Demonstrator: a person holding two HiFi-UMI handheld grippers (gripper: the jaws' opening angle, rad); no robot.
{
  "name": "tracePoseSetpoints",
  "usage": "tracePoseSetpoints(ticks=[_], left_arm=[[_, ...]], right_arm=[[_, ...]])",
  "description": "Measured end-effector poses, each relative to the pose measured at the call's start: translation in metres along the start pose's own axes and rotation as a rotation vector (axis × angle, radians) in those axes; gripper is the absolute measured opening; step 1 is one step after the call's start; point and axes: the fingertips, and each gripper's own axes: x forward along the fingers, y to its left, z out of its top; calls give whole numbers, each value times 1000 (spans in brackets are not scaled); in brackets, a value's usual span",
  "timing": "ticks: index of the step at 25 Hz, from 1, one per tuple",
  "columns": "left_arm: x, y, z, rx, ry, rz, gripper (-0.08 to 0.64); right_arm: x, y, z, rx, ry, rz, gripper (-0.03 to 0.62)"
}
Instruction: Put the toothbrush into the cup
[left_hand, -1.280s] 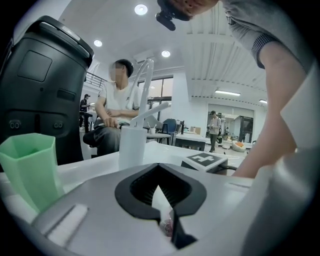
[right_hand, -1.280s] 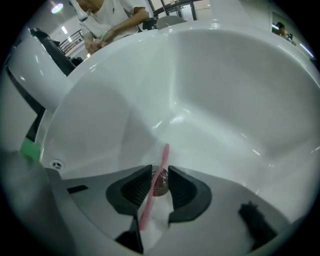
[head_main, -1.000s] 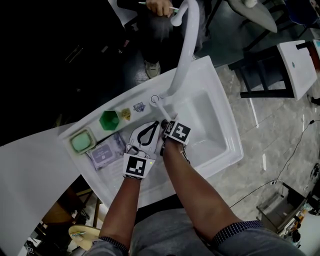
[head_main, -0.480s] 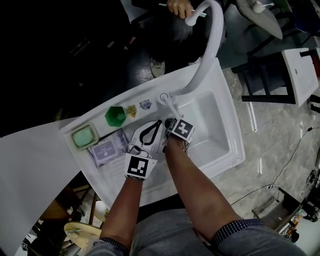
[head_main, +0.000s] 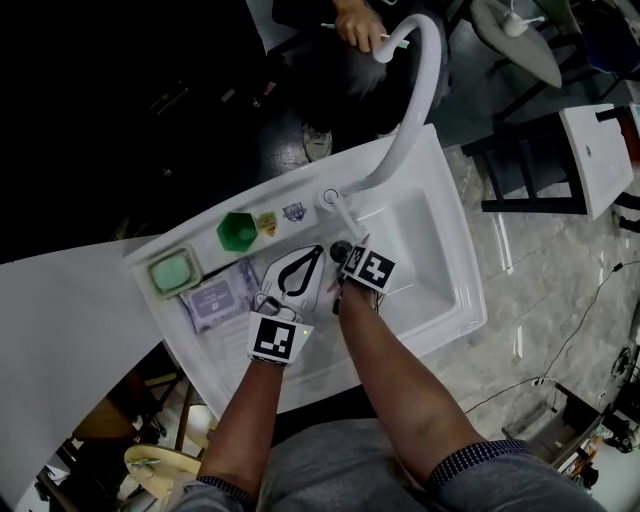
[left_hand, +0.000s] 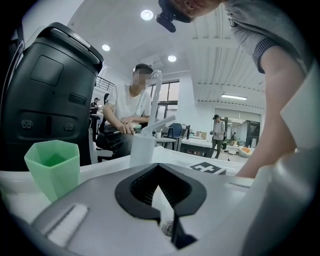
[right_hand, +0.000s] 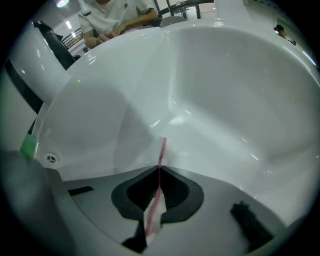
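Right tongs (right_hand: 159, 171) have just closed and now pinch the thin pink-and-white toothbrush (right_hand: 161, 150). Its end sticks out past the tips, over the white sink basin (right_hand: 225, 90). Left tongs (left_hand: 159, 167) are shut with nothing between them, low over the sink's rim, just left of the right ones in the head view. The green cup (left_hand: 52, 167) stands upright at the left of the left gripper view, apart from both tongs. The white faucet (head_main: 415, 110) arches toward the upper middle of the head view.
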Motion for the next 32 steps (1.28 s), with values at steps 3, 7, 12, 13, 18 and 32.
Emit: tracePoseSetpoints(ticks=[3, 7, 12, 13, 18, 32], left_arm=[[-5, -1, 3, 5, -7, 3, 3], [-11, -6, 9, 9, -14, 7, 3], [-20, -10, 17, 48, -23, 8, 3], [-22, -12, 20, 32, -28, 12, 3], [-33, -18, 29, 24, -41, 23, 3], [-64, -33, 50, 93, -48, 50, 3]], right_arm=[[-11, 3, 1, -29, -17, 28, 20], [-27, 11, 3, -59, -46, 73, 20], [-49, 26, 7, -91, -85, 139, 20], [-54, 29, 8, -97, -92, 152, 20], [-80, 39, 8, -134, -128, 215, 20], [-158, 78, 13, -263, -211, 382, 20]])
